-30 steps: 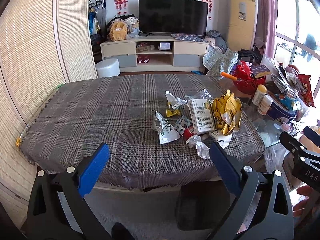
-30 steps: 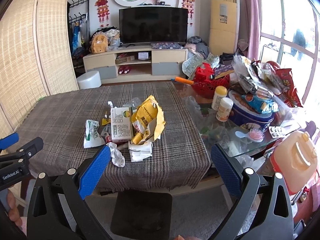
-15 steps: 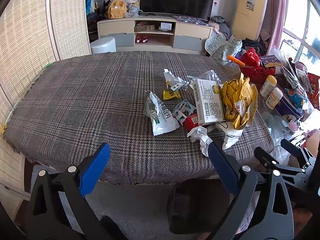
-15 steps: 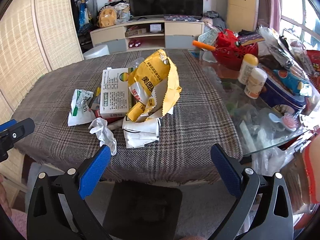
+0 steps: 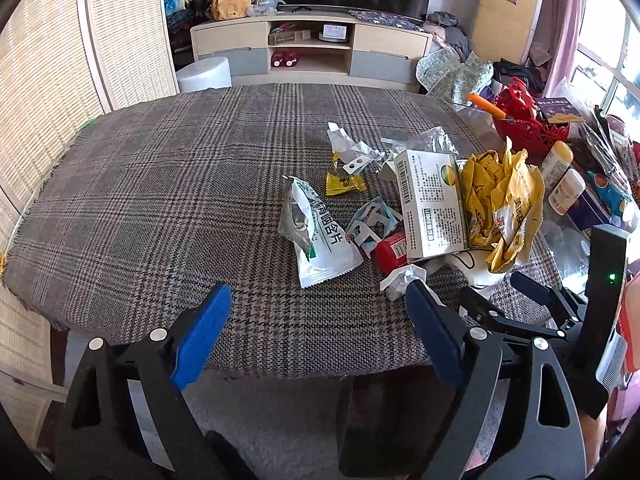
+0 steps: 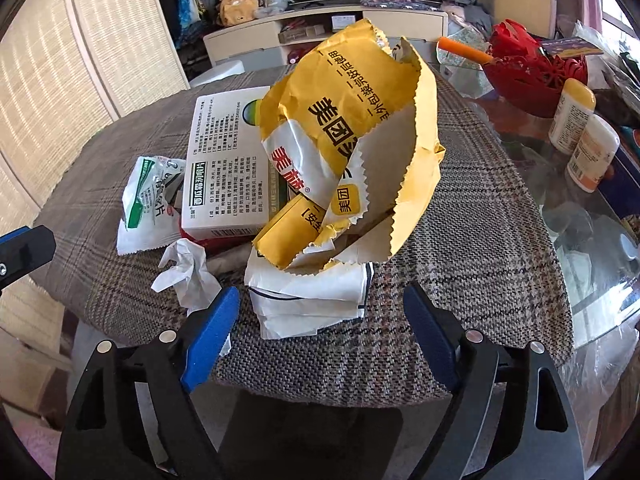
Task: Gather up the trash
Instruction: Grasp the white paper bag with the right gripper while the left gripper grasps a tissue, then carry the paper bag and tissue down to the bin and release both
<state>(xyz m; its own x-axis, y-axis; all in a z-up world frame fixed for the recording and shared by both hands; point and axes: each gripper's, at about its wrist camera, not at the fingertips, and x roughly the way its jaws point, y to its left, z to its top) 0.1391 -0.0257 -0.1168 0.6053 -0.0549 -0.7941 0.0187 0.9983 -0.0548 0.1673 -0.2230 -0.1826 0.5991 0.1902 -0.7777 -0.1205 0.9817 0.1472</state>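
both tongs brought lower and nearer the trash, left gripper (image 5: 318,330) and right gripper (image 6: 322,330) narrowing but empty, crumpled yellow paper bag (image 6: 352,148) now looming large, red item under the white printed box (image 6: 226,164) mostly hidden

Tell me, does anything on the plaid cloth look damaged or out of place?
Yes. A torn yellow paper bag lies crumpled against a white medicine box, with a crumpled tissue and an opened white sachet scattered beside them.

Left hand-held gripper (image 5: 316,328) over near edge of plaid-covered desk (image 5: 160,184), jaws closing, nothing between them. Trash pile ahead and to its right: white sachet (image 5: 316,236), white box (image 5: 432,204), crumpled yellow bag (image 5: 500,200). Right hand-held gripper (image 5: 496,296) just beside its right finger.
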